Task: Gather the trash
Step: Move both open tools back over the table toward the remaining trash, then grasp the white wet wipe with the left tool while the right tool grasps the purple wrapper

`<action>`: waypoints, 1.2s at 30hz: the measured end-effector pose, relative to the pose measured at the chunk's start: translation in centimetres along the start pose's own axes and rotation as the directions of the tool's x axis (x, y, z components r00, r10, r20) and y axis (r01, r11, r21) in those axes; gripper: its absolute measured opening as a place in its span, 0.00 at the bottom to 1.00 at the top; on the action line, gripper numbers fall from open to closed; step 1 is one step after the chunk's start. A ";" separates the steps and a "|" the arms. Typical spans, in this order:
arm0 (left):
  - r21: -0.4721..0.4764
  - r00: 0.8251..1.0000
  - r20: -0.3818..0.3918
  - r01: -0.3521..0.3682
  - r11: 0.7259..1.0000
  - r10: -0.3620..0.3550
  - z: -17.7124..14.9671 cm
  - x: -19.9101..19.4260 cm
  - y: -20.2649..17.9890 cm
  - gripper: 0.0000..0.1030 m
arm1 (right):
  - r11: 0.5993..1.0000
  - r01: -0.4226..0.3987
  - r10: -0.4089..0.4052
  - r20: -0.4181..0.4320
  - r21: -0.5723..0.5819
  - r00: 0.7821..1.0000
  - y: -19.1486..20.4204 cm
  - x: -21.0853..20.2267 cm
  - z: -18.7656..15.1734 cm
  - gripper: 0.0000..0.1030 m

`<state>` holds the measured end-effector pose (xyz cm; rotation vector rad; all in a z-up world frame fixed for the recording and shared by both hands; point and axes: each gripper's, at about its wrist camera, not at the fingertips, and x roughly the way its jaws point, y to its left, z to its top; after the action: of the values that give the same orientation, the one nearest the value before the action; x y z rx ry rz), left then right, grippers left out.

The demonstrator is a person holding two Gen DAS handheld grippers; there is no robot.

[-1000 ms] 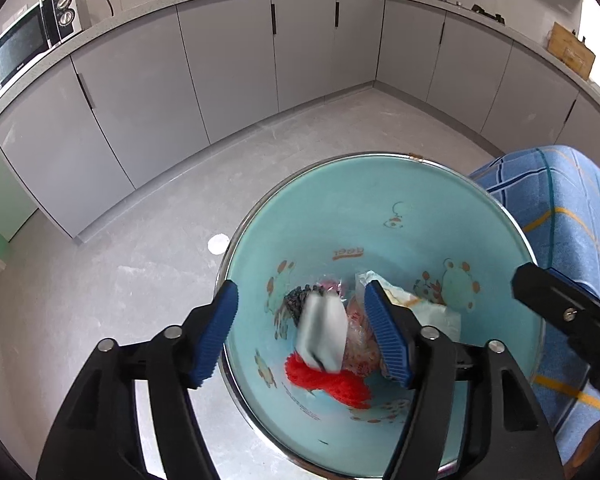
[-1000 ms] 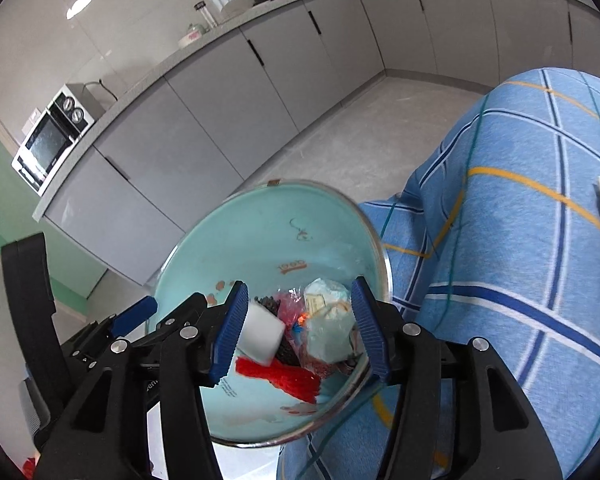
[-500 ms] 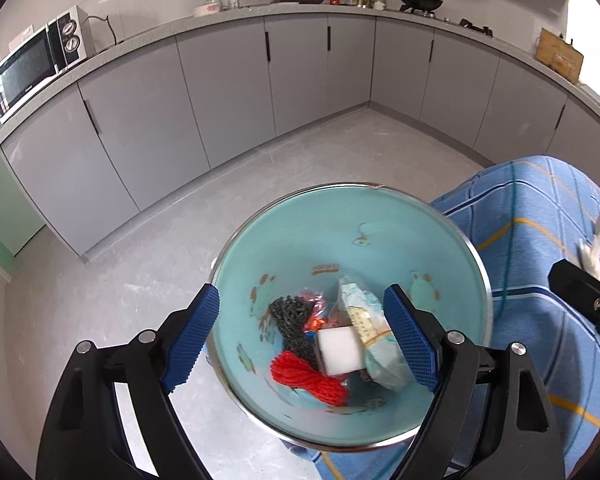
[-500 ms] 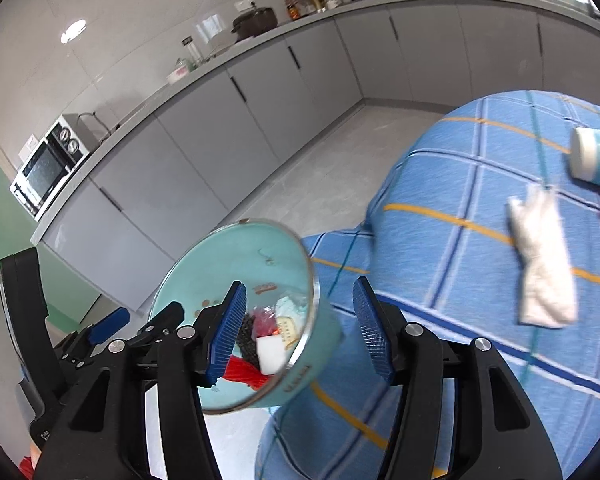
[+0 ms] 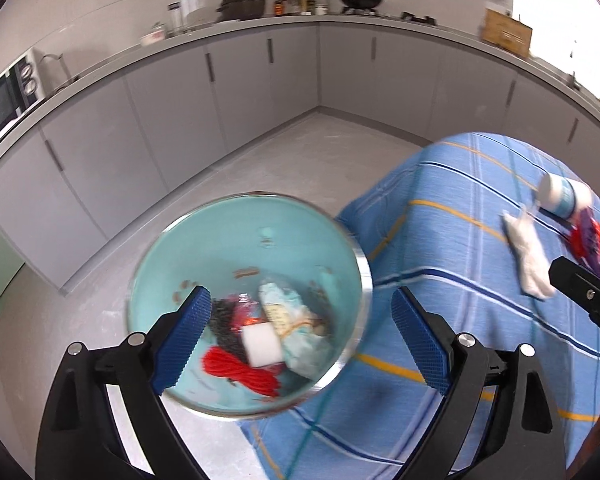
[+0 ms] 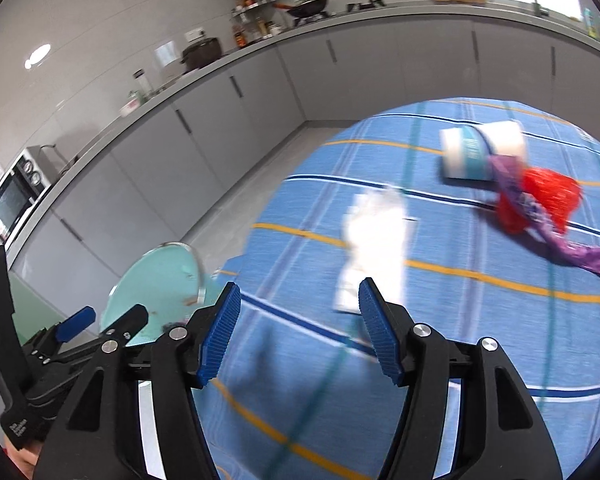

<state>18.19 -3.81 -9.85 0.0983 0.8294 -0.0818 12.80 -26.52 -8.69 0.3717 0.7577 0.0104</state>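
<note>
A pale blue bin (image 5: 168, 264) stands on the floor beside the table, holding a white block (image 5: 261, 345), red netting (image 5: 240, 374) and crumpled wrappers. My left gripper (image 5: 300, 338) hovers above its right rim, jaws opening wide with nothing held. On the blue checked tablecloth (image 6: 480, 320) lie a white crumpled tissue (image 6: 376, 240), a toppled white and teal cup (image 6: 478, 154), a red net (image 6: 540, 200) and a purple wrapper (image 6: 580, 254). My right gripper (image 6: 298, 334) is above the cloth just short of the tissue, jaws opening and empty.
Grey kitchen cabinets (image 5: 260, 80) run along the far walls under a counter with a microwave (image 6: 10, 200), pots and bottles. Grey floor (image 5: 80, 320) lies between the cabinets and the table. The left gripper's body (image 6: 60, 352) shows low at the left of the right wrist view.
Both grippers pulled back and up from inside the bin and swung right toward the table. The white block left the left jaws and lies in the bin. Both jaws widened.
</note>
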 end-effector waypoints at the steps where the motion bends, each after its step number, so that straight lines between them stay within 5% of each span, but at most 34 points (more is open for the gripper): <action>1: 0.009 1.000 0.000 0.008 1.000 -0.008 -0.1 -0.1 -0.6 0.87 | 1.000 0.010 -0.010 0.002 0.009 1.000 -0.9 -0.3 -0.1 0.60; 17: 0.178 0.993 0.003 0.117 0.977 -0.120 -0.3 -1.1 -12.4 0.87 | 0.975 0.194 -0.197 0.014 0.109 0.980 -13.0 -4.7 -1.1 0.60; 36: 0.237 0.990 -0.033 0.143 0.961 -0.139 2.0 2.1 -20.0 0.86 | 0.961 0.271 -0.274 -0.051 -0.052 0.960 -19.3 -1.9 2.8 0.60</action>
<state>18.84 -24.01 -11.23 0.2667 0.8393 -0.3162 10.89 -45.75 -11.98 0.2225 0.8595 -0.2221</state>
